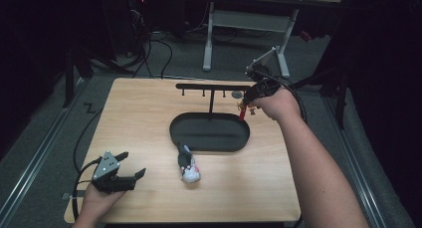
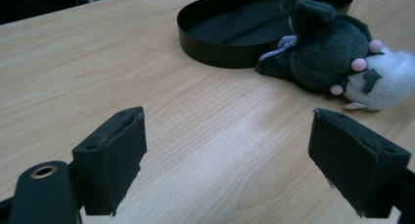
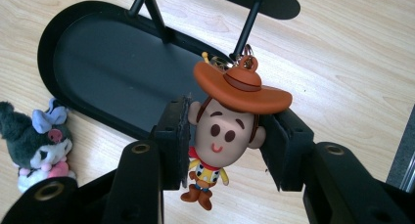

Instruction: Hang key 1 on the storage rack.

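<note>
My right gripper [image 3: 226, 142] is shut on a cowboy keychain [image 3: 224, 128], its pads pressing both sides of the big head under the orange hat. The keychain's ring lies next to the lower end of a peg [image 3: 247, 23] of the black hanging rack [image 1: 211, 87]; whether it is hooked on I cannot tell. In the high view that gripper [image 1: 246, 106] is at the rack's right end with the keychain [image 1: 242, 112] below it. My left gripper [image 1: 133, 163] rests at the table's near left, open and empty [image 2: 227, 155]. A dark plush toy [image 1: 188, 166] lies on the table ahead of it.
The rack stands in a black oval tray [image 1: 174, 133], whose rim [image 2: 215, 53] is just behind the plush toy [image 2: 323, 53]. The tray's floor [image 3: 98, 53] is bare. Table edges are close to both hands; a desk frame and cables stand on the floor beyond.
</note>
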### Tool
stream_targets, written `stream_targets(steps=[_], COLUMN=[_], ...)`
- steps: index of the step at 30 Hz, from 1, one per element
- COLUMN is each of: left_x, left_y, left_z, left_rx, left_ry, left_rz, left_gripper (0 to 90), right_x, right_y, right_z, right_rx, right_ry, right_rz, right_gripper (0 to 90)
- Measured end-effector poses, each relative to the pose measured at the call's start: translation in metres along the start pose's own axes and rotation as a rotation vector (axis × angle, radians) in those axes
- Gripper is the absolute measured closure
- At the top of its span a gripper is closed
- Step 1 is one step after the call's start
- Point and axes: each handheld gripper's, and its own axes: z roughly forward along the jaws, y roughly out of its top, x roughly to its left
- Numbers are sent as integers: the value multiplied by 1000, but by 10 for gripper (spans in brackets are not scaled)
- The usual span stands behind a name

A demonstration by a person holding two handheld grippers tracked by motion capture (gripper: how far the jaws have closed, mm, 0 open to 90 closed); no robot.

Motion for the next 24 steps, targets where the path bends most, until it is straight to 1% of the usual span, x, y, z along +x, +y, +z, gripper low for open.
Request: stream_targets(steps=[6,12,13,21,24], left_x=[0,1,1,1,0], left_y=[0,0,0,-1,0], left_z=[0,-1,-1,0,0], left_rx=[0,-4,-4,-2,6], left_ry=[1,2,2,0,-3], left_rz=[1,0,-2,1,5], left_gripper=[147,147,147,148,148], right_x=[0,-3,-5,-13,-17], right_y=[7,11,11,5,-1], right_z=[3,6,8,15,22], right_rx=[0,0,5,5,17], right_ry=[-5,-18,-30,-38,-42], right_rz=[-4,11,11,30,34], right_gripper=[566,566,566,566,566])
